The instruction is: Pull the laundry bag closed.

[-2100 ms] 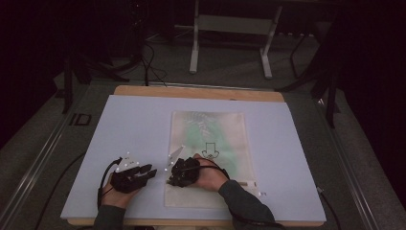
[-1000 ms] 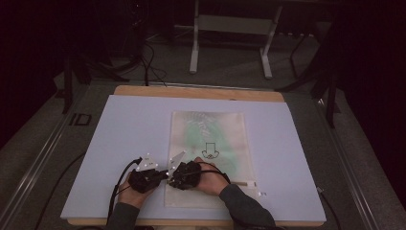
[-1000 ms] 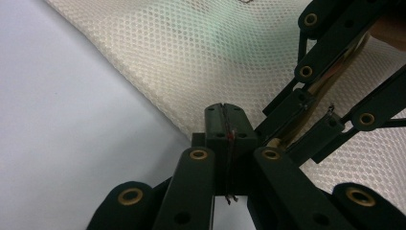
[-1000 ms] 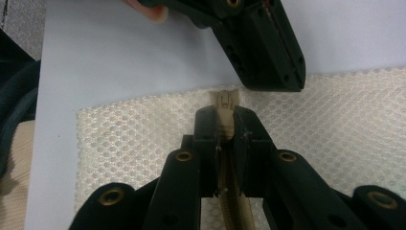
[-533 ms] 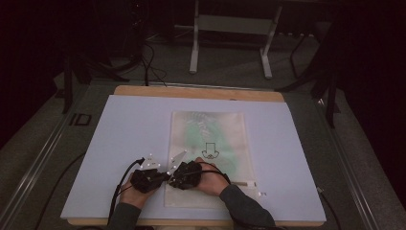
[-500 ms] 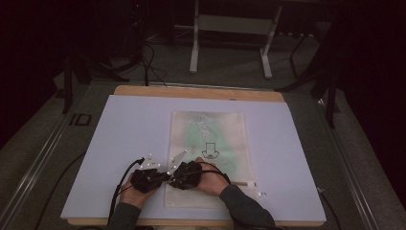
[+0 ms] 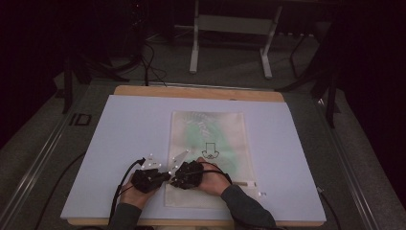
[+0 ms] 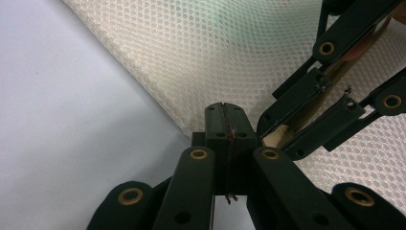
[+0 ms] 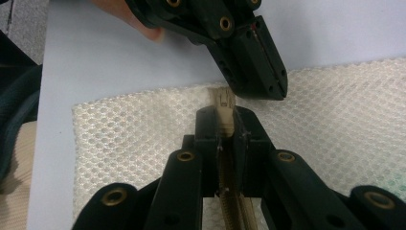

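Right gripper view catches what the other views miss: the right gripper (image 9: pixel 225 120) has its jaws clamped on a cream zipper tab (image 9: pixel 223 106) at the edge of the mesh bag (image 9: pixel 335 120), with the left gripper (image 9: pixel 268 76) just beyond it, jaws pressed together. Left gripper view shows those jaws meeting at the bag's border with nothing clearly between them. High view places both grippers side by side at the bag's near left corner on the white table cover (image 7: pixel 119 124).
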{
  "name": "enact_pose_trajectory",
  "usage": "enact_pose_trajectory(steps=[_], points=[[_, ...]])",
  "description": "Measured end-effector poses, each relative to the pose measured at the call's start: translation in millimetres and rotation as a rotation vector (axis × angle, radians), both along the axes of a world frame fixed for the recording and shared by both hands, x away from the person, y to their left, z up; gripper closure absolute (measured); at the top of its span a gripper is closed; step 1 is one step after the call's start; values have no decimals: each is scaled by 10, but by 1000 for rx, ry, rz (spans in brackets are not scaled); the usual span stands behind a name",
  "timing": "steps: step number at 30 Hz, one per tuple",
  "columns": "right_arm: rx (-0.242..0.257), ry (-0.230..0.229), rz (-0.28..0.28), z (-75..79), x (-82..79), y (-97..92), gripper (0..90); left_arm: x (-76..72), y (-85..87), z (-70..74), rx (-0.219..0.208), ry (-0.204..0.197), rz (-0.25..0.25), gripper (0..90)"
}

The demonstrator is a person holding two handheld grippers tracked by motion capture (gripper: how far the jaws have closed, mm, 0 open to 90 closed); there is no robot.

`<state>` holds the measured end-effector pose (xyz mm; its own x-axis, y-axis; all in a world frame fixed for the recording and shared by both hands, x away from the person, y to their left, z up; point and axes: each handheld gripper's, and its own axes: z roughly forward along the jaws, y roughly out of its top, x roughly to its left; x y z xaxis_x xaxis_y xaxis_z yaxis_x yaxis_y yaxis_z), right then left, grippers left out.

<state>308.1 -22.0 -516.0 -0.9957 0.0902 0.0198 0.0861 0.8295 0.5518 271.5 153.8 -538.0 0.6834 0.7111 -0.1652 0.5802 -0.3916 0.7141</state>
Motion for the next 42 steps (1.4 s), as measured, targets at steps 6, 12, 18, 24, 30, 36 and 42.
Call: enact_pose_trajectory(steps=[6,12,18,24,30,36,42], points=[[-19,-18,1,18,-17,-2,824,1,1,0,-1,2,3,897],[-45,-24,16,43,-6,-37,825,1,3,-1,-2,3,3,896],[-49,-28,21,48,-4,-100,824,0,5,-1,-5,5,5,896],[-62,-38,25,61,-13,-125,824,0,9,-5,-12,8,9,896],[-63,-41,21,63,-25,-168,824,-1,10,-5,-12,9,9,896],[-72,-51,22,71,-44,-205,824,-1,11,-5,-13,10,10,896],[-77,-47,19,66,-44,-253,824,-3,9,-5,-11,9,11,896]])
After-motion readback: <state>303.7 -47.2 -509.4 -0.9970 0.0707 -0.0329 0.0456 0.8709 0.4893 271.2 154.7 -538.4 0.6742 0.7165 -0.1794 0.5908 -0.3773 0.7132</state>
